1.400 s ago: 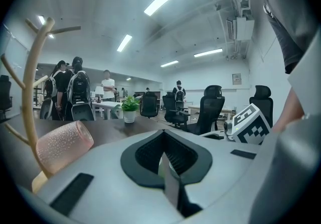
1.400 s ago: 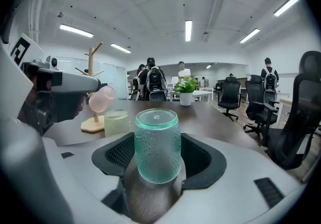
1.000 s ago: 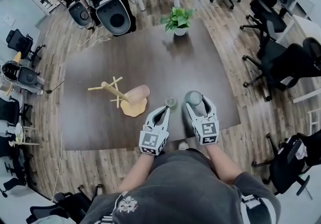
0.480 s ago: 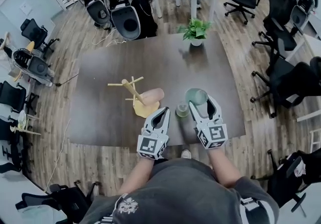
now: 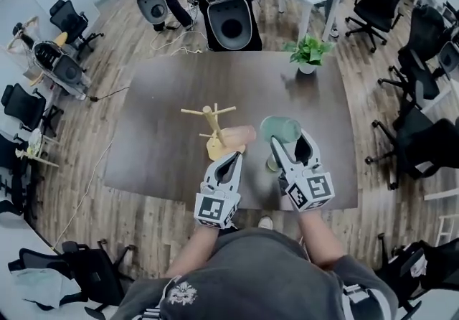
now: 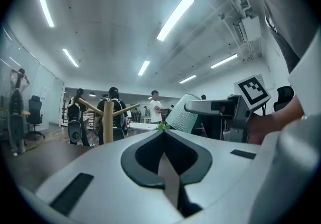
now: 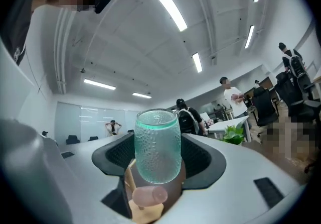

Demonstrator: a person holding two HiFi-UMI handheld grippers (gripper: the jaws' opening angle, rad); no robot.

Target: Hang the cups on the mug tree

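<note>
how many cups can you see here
3: a green glass cup in the right gripper, a smaller green cup on the table beside that gripper, a pink cup lying against the mug tree base. None looks hidden.

Cups: three, namely one green glass cup [image 5: 280, 128] at right, one small green cup [image 5: 271, 163] nearer, and one pink cup [image 5: 241, 135] left of them. Mug tree [image 5: 213, 123]: one. Potted plant [image 5: 308, 53], far right: one. Grippers: two, the left gripper [image 5: 234, 158] and the right gripper [image 5: 290, 141].
</note>
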